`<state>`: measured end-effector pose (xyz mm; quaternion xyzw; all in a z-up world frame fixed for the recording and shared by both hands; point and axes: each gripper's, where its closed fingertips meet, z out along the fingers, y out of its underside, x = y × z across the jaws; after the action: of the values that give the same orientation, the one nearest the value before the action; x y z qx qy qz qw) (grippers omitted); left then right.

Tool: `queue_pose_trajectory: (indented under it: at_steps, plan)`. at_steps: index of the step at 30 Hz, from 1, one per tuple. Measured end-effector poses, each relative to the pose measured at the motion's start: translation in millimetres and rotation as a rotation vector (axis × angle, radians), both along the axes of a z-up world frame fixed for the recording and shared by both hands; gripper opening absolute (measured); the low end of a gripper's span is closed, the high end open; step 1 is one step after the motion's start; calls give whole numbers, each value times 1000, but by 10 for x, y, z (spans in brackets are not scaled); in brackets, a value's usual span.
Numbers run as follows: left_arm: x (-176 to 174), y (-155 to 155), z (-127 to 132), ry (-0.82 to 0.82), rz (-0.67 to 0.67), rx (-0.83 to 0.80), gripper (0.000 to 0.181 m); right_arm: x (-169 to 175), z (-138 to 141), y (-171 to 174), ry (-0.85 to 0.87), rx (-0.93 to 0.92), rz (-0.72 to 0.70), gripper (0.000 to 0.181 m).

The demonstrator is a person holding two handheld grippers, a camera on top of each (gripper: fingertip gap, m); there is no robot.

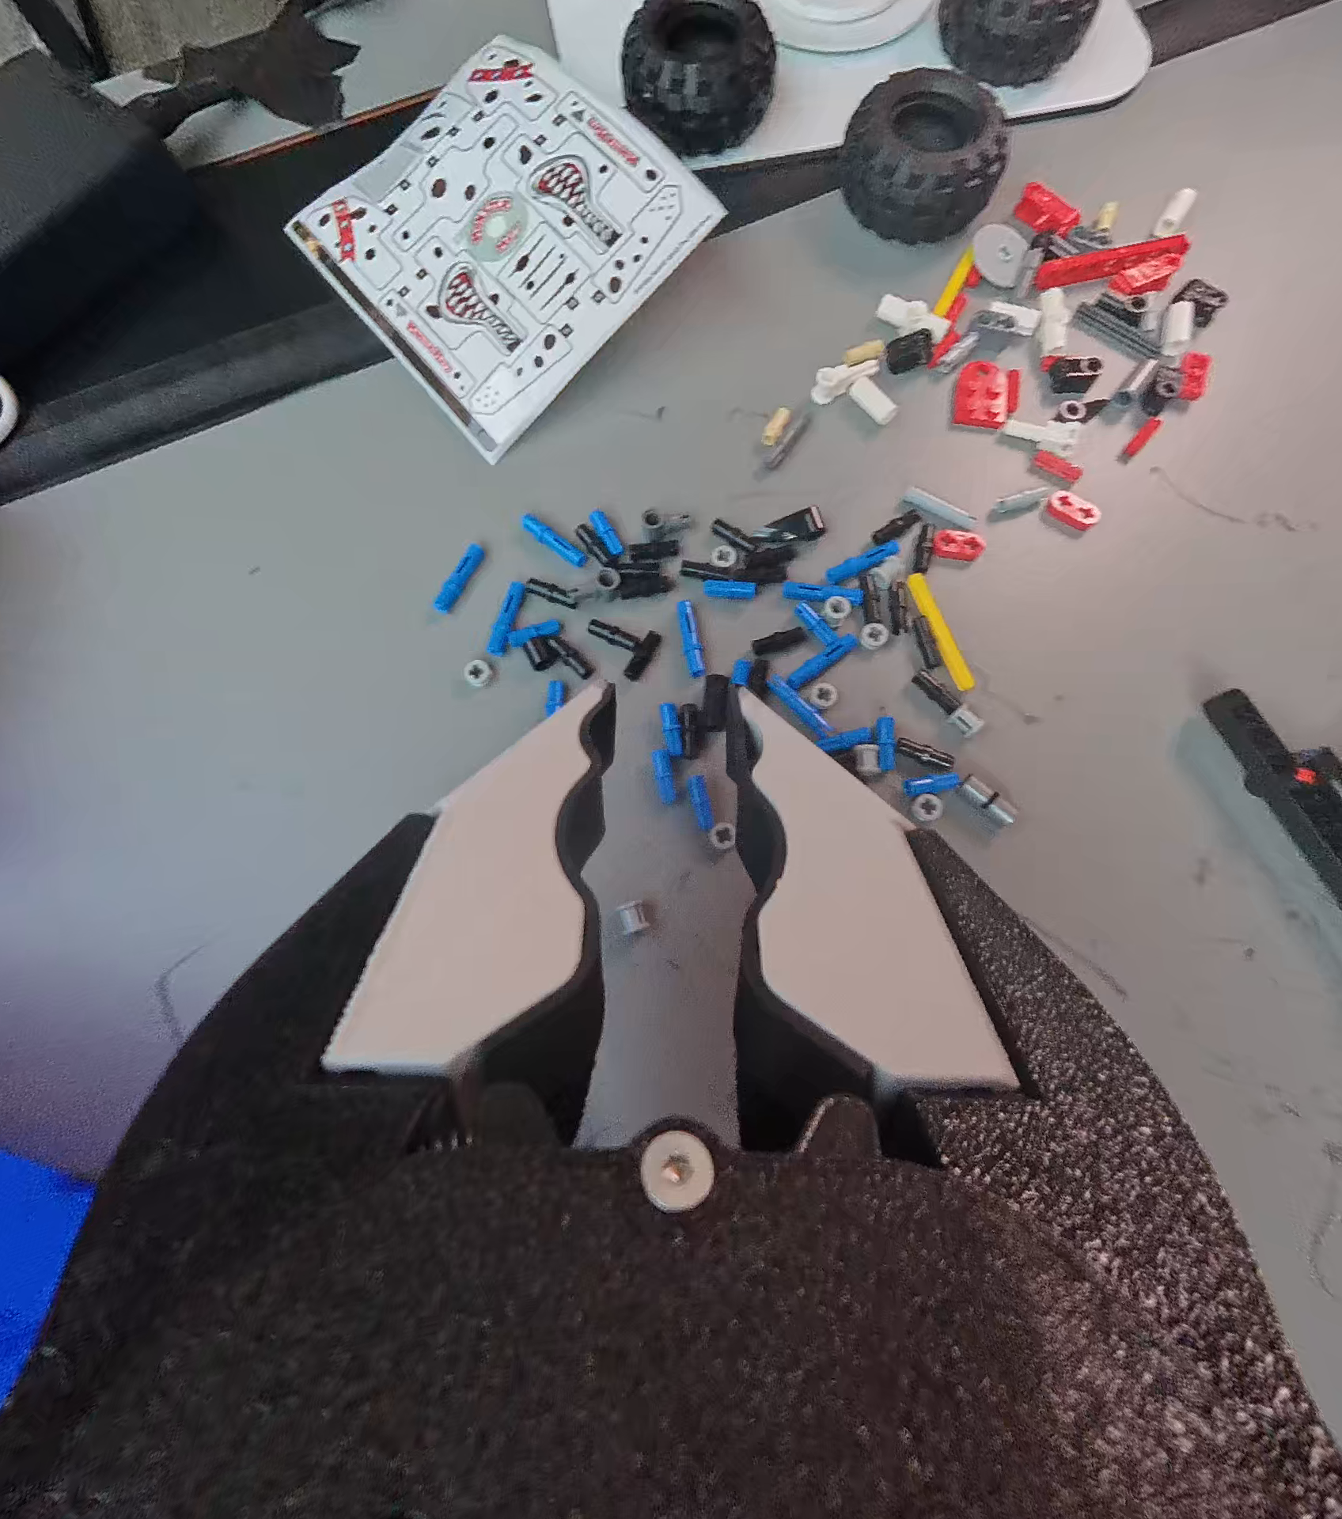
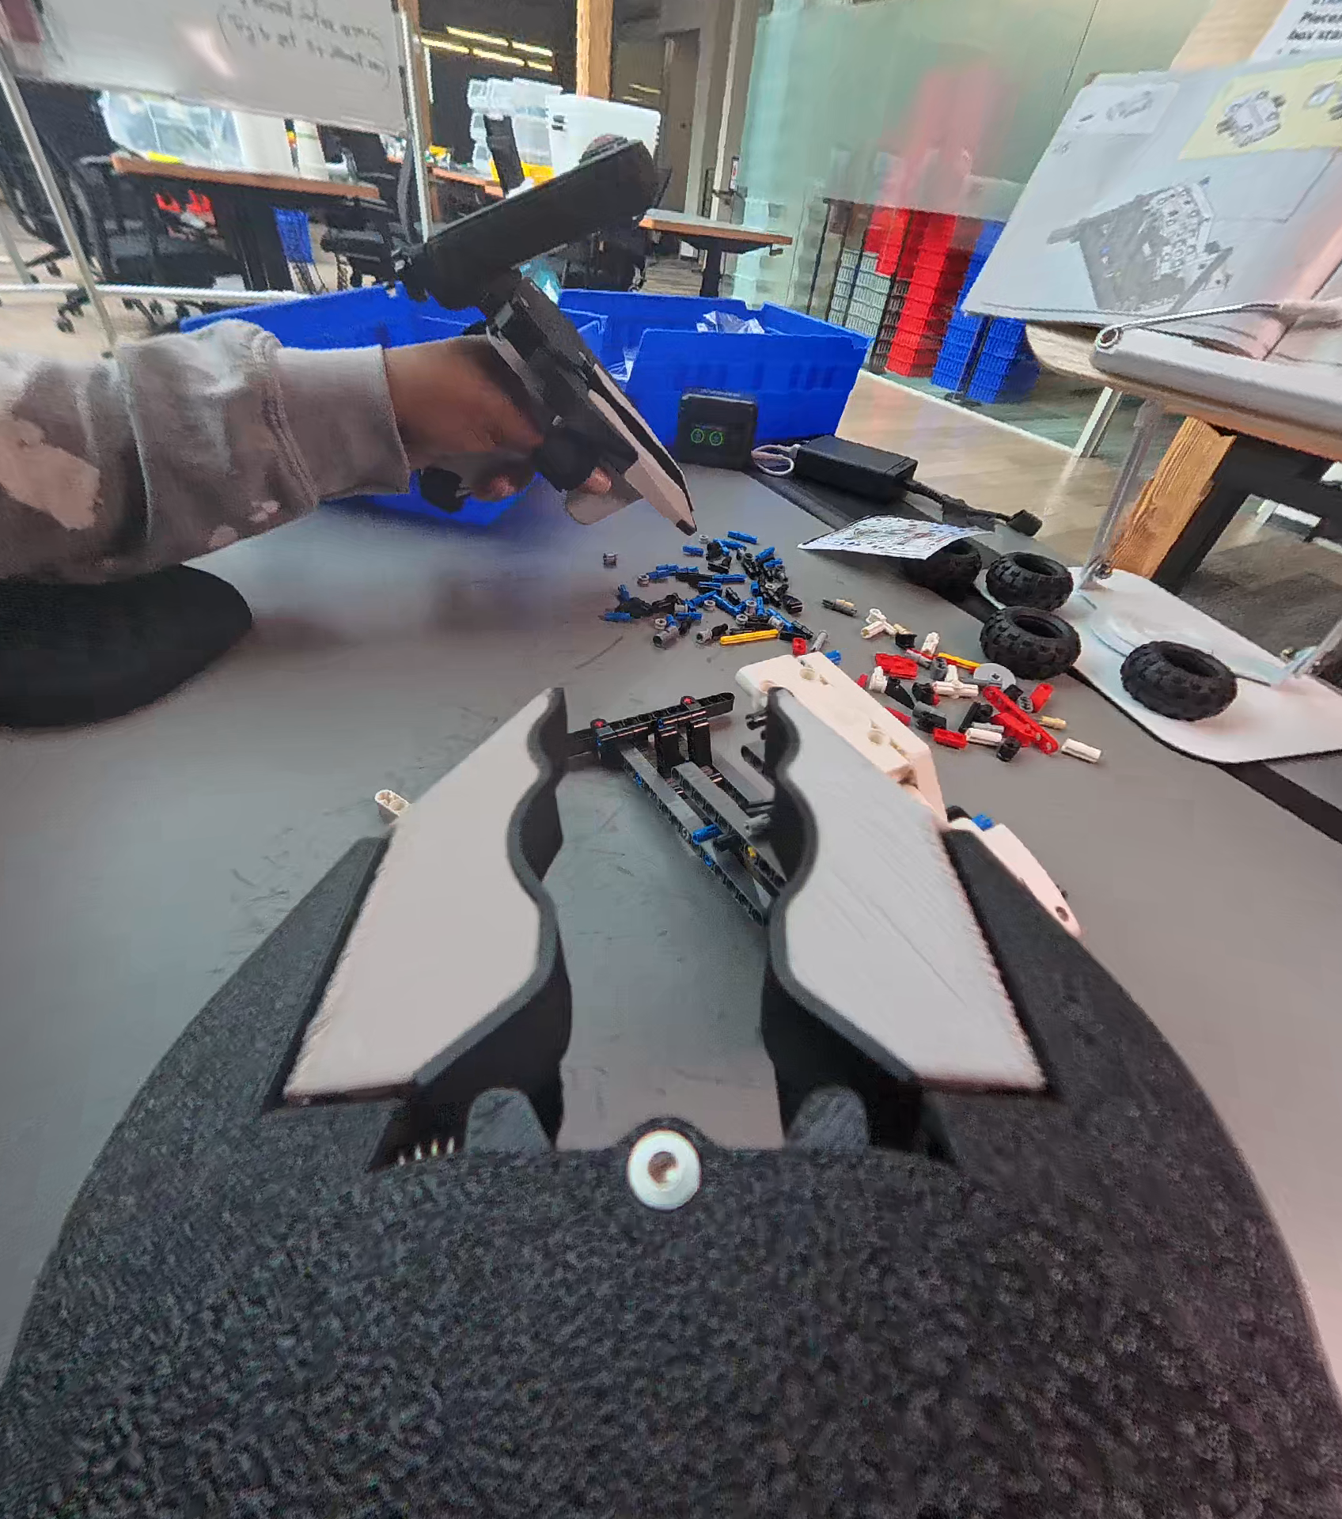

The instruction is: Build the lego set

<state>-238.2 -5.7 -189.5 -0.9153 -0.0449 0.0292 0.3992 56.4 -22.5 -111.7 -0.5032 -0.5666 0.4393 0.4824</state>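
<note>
My left gripper [image 1: 674,694] is open and low over a scatter of blue and black pins [image 1: 733,608] on the grey table [image 1: 240,740]. A black pin [image 1: 715,699] stands against its right fingertip; the left fingertip is clear of it. A small grey bush [image 1: 633,916] lies on the table between the fingers. In the right wrist view a hand holds this gripper [image 2: 684,526] just above the pin pile [image 2: 717,592]. My right gripper [image 2: 664,707] is open, its fingers on either side of the black beam frame [image 2: 684,789] lying on the table. A white panel [image 2: 840,715] sits behind its right finger.
A sticker sheet [image 1: 503,247], black tyres [image 1: 927,156] and a pile of red, white and black parts [image 1: 1062,329] lie beyond the pins. Blue bins [image 2: 733,353], a power adapter [image 2: 857,468] and an instruction booklet on a stand [image 2: 1186,205] stand at the back. A sleeve [image 2: 117,444] rests at the left. The grippers' ends are close to 30 cm from one another.
</note>
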Motion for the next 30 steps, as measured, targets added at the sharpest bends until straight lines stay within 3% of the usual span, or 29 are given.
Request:
queue_pose_trajectory:
  at_steps: [3,12,15,26,30]
  plan:
    - [-113,-20,-66,-3,42,-26,25,59,69,104,38,-83,-17,49]
    - [-53,-119,-368,-4,21,-136,15,56,-36,147,2,-15,-3,38]
    - [-17,-106,-372,-8,-2,-134,4,50,-69,130,-10,12,7,35]
    - [-21,-101,-362,30,-22,-97,3,56,-88,161,6,21,2,22]
    - [-2,-75,-239,60,-31,-33,3,62,-65,136,22,33,10,20]
